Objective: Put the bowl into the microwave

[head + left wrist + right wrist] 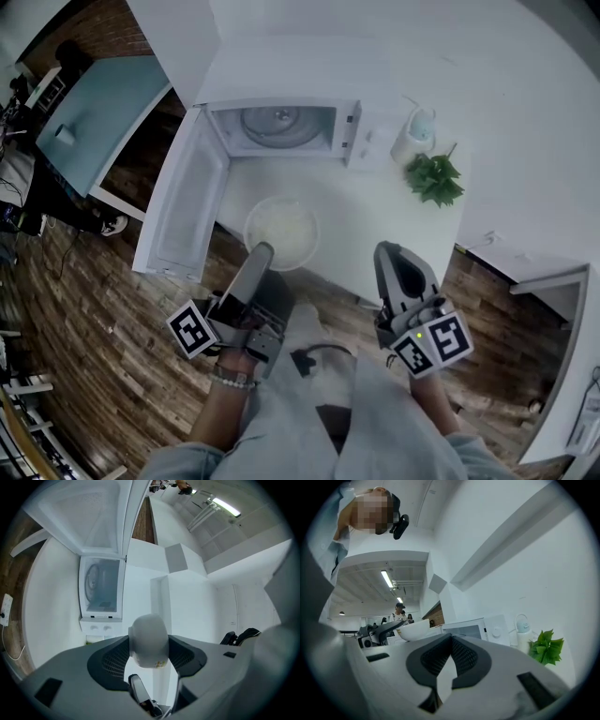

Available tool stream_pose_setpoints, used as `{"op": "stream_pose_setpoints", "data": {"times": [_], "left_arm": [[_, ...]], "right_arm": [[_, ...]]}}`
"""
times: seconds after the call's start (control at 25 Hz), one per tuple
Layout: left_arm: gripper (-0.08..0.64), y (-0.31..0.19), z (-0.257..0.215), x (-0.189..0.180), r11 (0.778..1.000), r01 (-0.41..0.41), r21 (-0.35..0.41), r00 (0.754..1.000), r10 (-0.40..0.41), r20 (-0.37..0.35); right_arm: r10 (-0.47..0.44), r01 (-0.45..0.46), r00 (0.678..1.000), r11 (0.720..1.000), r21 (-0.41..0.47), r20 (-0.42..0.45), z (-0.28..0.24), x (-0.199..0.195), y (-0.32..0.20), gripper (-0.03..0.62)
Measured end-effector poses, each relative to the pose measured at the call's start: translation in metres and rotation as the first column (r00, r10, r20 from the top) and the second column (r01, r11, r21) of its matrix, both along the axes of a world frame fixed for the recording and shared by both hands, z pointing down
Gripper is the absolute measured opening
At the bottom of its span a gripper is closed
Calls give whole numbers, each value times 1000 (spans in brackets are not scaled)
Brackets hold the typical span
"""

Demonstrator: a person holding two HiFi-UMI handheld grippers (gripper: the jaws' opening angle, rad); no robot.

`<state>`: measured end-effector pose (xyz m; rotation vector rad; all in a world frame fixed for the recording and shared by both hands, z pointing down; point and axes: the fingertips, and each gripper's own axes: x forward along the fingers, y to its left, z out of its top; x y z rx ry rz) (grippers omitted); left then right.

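Left gripper (261, 251) is pinching the round white bowl (281, 225) by its rim at the bowl's 7 o'clock. In the left gripper view the bowl sits edge-on, clamped between both jaws. The bowl is over the white table (356, 244), outside and in front of the white microwave oven (281, 127), which lies at the bowl's 12 o'clock. We can't tell whether the bowl's base touches the tabletop. The microwave's white door (183, 202) is swung fully open on the 9 o'clock side, and the round glass turntable (279, 120) is visible in the cavity. Right gripper (389, 251) is at the bowl's 4 o'clock, apart from it, jaws pressed together with nothing between them, which we confirm in the right gripper view. At 3 o'clock of the microwave stands a small white bottle with a pale blue top (415, 133), and a small leafy green plant (434, 178) is just beside it at its 5 o'clock. Both are well clear of the bowl. Wooden plank floor (84, 319) runs round the table, and a teal-topped table (98, 108) sits at 10 o'clock of the head view
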<state>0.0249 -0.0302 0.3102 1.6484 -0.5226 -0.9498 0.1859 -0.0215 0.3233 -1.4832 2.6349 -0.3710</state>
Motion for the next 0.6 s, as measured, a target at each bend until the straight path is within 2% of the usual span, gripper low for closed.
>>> {"op": "stream_pose_setpoints", "data": {"times": [0.16, 0.6], "left_arm": [[245, -14, 3, 1, 1000, 17, -11, 1000, -17, -11], [245, -63, 18, -11, 998, 45, -44, 999, -44, 16]], "right_arm": [[-24, 24, 1000, 1000, -2, -7, 0, -4, -14, -5], [-75, 74, 997, 997, -12, -38, 8, -23, -64, -5]]}}
